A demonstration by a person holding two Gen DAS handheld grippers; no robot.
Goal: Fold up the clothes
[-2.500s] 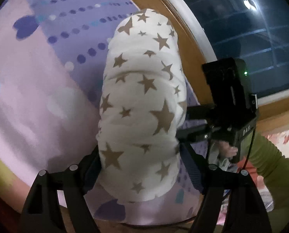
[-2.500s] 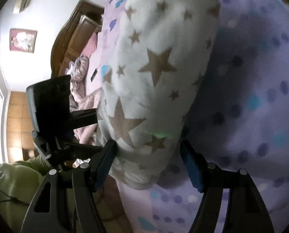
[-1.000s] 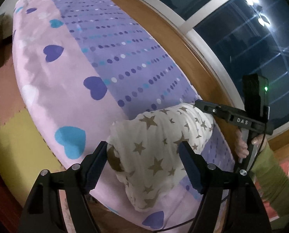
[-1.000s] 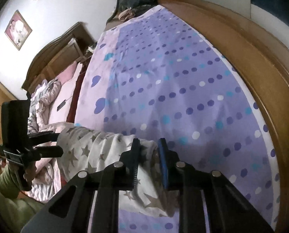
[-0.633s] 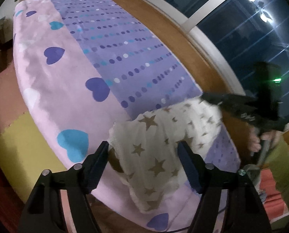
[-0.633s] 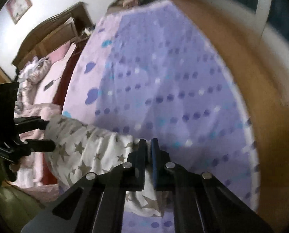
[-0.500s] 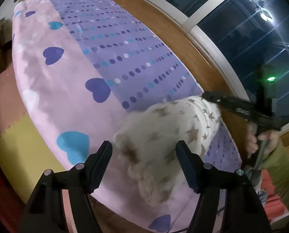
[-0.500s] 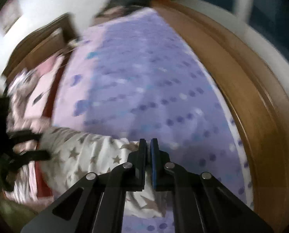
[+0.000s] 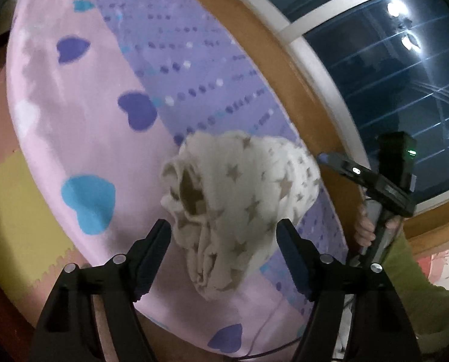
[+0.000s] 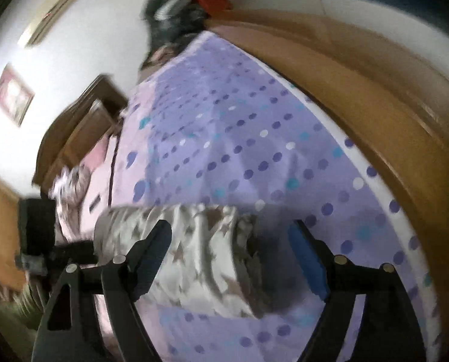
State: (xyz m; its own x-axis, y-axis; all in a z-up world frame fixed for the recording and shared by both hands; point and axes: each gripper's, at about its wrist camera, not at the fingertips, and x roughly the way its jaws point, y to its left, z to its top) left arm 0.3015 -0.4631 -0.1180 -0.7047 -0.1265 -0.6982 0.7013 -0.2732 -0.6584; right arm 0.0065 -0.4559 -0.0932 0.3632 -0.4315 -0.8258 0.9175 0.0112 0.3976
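A folded white garment with tan stars [image 9: 239,193] lies in a bundle near the corner of the bed's purple and pink cover [image 9: 82,111]. My left gripper [image 9: 224,238] is open and empty, hovering just short of the bundle. My right gripper [image 10: 230,241] is open and empty above the same garment [image 10: 191,253]. In the left wrist view the right gripper [image 9: 339,163] stands at the bundle's right side. The left gripper [image 10: 43,241] shows at the left of the right wrist view.
A wooden bed frame [image 9: 285,69] runs along the right of the cover, below a dark window [image 9: 390,60]. A pile of dark clothes [image 10: 170,9] sits at the bed's far end. A wooden headboard [image 10: 73,132] and a pink and yellow floor mat [image 9: 10,199] lie to the left.
My right gripper was shut on the starred garment and has opened, letting it go. The bundle has settled on the cover. My left gripper stayed open and drew a little nearer.
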